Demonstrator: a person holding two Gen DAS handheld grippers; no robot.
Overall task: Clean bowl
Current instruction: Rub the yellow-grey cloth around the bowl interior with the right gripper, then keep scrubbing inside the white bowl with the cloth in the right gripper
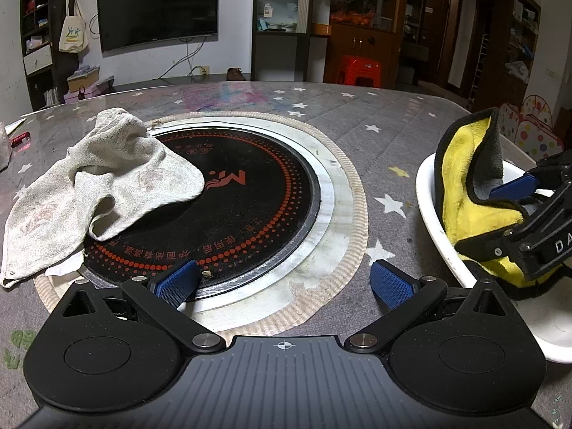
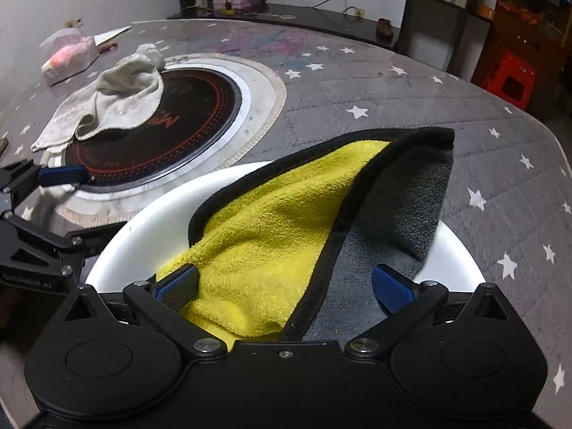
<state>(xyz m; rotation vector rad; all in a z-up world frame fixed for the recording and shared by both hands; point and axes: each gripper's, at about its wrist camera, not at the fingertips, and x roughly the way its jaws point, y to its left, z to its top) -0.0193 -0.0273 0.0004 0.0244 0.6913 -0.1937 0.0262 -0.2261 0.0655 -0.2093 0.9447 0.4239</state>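
A white bowl (image 2: 150, 228) sits on the table and holds a yellow and grey cloth with black trim (image 2: 271, 214). My right gripper (image 2: 284, 286) is open, its blue pads on either side of the cloth inside the bowl. The cloth lies between the pads, not pinched. In the left wrist view the bowl (image 1: 432, 214) is at the right with the cloth (image 1: 464, 178) and the right gripper in it. My left gripper (image 1: 286, 282) is open and empty, low over the edge of the black round cooktop (image 1: 250, 214).
A crumpled off-white towel (image 1: 100, 178) lies over the left of the cooktop, which is set in a grey star-patterned table (image 1: 393, 132). A pink packet in plastic (image 2: 68, 57) lies at the far left. A red stool (image 1: 357, 69) stands beyond the table.
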